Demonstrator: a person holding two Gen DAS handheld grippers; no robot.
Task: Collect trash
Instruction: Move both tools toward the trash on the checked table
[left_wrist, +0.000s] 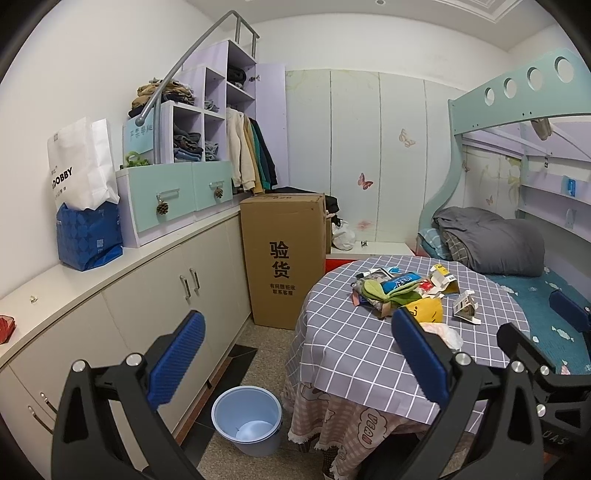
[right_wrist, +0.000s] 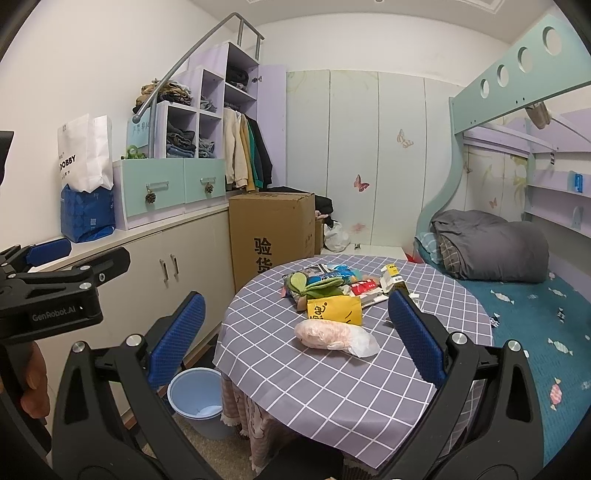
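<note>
Hovering wide open and empty, left gripper (left_wrist: 295, 358) and right gripper (right_wrist: 295, 338) face wrappers (right_wrist: 325, 291) at twelve o'clock; blue bin (right_wrist: 195, 400) sits at eight o'clock, so light pieces could flutter past it.

A small bedroom is shown. White walls (left_wrist: 92, 55) fill the upper left of the frame, and pale panelled wardrobe doors (left_wrist: 369, 140) with butterfly stickers take the centre. A low cream cabinet (left_wrist: 147, 288) runs along the left, topped by lilac stepped shelves (left_wrist: 207, 110) holding folded clothes. A teal bunk bed (left_wrist: 517, 96) occupies the right. A speckled floor (left_wrist: 266, 332) is seen at lower centre.
</note>
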